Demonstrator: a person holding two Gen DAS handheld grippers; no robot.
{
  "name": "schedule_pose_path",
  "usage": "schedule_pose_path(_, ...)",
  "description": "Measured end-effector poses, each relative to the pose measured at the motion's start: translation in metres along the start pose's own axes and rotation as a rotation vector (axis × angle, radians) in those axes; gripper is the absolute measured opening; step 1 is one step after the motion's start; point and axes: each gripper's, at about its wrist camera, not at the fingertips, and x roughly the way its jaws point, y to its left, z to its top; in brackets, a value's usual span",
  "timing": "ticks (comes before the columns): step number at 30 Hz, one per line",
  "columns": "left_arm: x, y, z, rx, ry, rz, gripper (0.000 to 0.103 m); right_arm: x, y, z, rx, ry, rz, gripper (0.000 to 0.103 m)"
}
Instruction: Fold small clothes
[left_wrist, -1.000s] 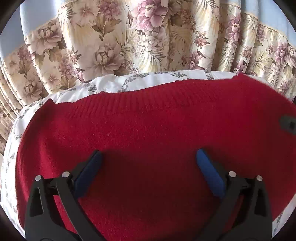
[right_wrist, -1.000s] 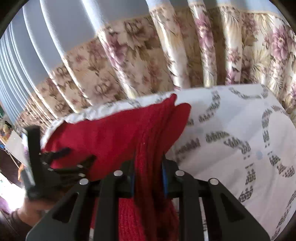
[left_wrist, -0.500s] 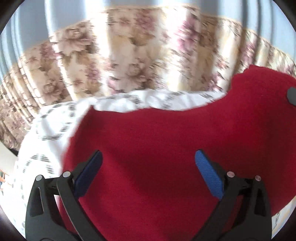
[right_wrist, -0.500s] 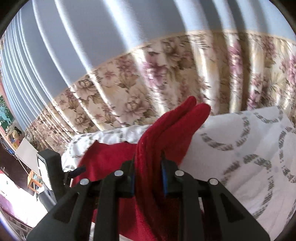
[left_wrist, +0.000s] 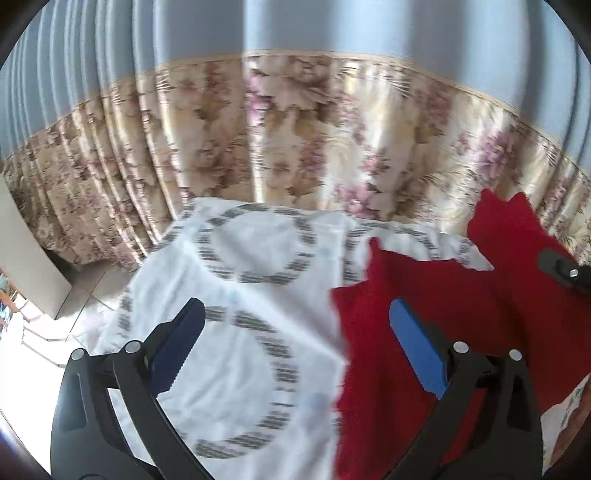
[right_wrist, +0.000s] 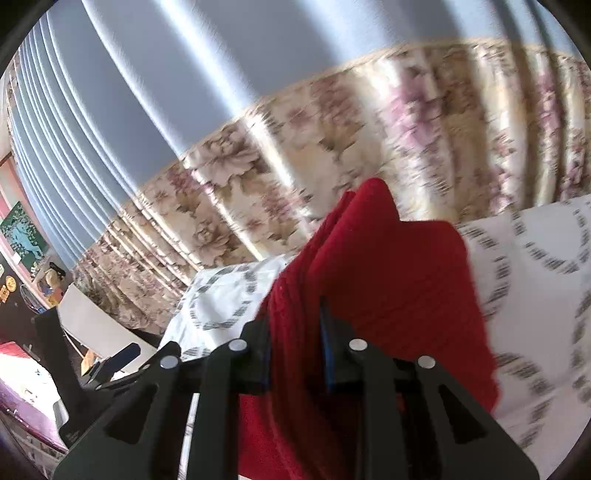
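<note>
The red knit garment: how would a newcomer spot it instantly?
Find the floral curtain, then the white bedspread with grey rings below it. The red knit garment lies there, bunched in the right gripper; it is the only solid red item.

The setting is a room in a home, most likely a bedroom. Indicators: a soft surface covered by a white sheet printed with grey rings; full-length pleated curtains, blue above and floral below; a tiled floor; a framed picture and small figurines at the left.
</note>
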Motion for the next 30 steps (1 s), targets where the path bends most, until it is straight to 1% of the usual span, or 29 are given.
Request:
schedule_pose_path(4, 0.001, 0.026, -0.006, -0.027, 0.006, 0.005, 0.099, 0.040, 0.029, -0.019, -0.017, 0.061, 0.012, 0.020)
schedule_pose_path(8, 0.007, 0.039, -0.017, -0.029, 0.029, 0.008, 0.099, 0.075, 0.043, -0.043, -0.051, 0.125, -0.022, 0.021)
schedule_pose_path(10, 0.010, 0.042, -0.023, -0.033, 0.045, 0.000, 0.099, 0.088, 0.048, -0.057, -0.095, 0.161, -0.058, 0.026)
schedule_pose_path(11, 0.011, 0.043, -0.025, -0.033, 0.050, -0.006, 0.099, 0.087, 0.048, -0.060, -0.094, 0.159, -0.058, 0.033)
schedule_pose_path(12, 0.010, 0.043, -0.027, -0.034, 0.052, -0.010, 0.099, 0.082, 0.046, -0.061, -0.084, 0.153, -0.044, 0.043)
schedule_pose_path(13, 0.009, 0.042, -0.029, -0.032, 0.054, -0.017, 0.099, 0.073, 0.045, -0.059, -0.062, 0.145, -0.012, 0.068)
schedule_pose_path(14, 0.007, 0.040, -0.031, -0.031, 0.055, -0.027, 0.099, 0.063, 0.043, -0.057, -0.046, 0.127, 0.005, 0.075)
schedule_pose_path(15, 0.005, 0.038, -0.032, -0.034, 0.055, -0.036, 0.099, 0.042, 0.041, -0.053, -0.046, 0.079, 0.017, 0.077)
schedule_pose_path(16, 0.002, 0.036, -0.034, -0.038, 0.056, -0.052, 0.099, 0.022, 0.039, -0.049, -0.056, 0.036, 0.018, 0.078)
schedule_pose_path(18, -0.006, 0.027, -0.037, -0.040, 0.053, -0.091, 0.099, -0.019, 0.027, -0.040, -0.055, -0.049, 0.003, 0.081)
schedule_pose_path(19, -0.010, 0.022, -0.039, -0.038, 0.049, -0.108, 0.099, -0.034, 0.019, -0.037, -0.053, -0.076, -0.015, 0.084)
schedule_pose_path(20, -0.016, 0.014, -0.039, -0.030, 0.043, -0.133, 0.099, -0.052, 0.007, -0.035, -0.056, -0.100, -0.050, 0.085)
schedule_pose_path(21, -0.020, 0.008, -0.039, -0.024, 0.038, -0.144, 0.099, -0.063, -0.003, -0.034, -0.057, -0.113, -0.080, 0.086)
schedule_pose_path(23, -0.032, -0.013, -0.040, 0.004, 0.015, -0.182, 0.099, -0.078, -0.020, -0.033, -0.056, -0.125, -0.122, 0.086)
schedule_pose_path(25, -0.042, -0.037, -0.041, 0.049, 0.000, -0.200, 0.099, -0.086, -0.042, -0.036, -0.046, -0.115, -0.154, 0.086)
schedule_pose_path(28, -0.047, -0.072, -0.046, 0.131, -0.006, -0.200, 0.100, -0.091, -0.065, -0.048, -0.045, -0.094, -0.198, 0.086)
schedule_pose_path(30, -0.045, -0.090, -0.050, 0.157, 0.000, -0.200, 0.100, -0.092, -0.076, -0.056, -0.047, -0.088, -0.217, 0.086)
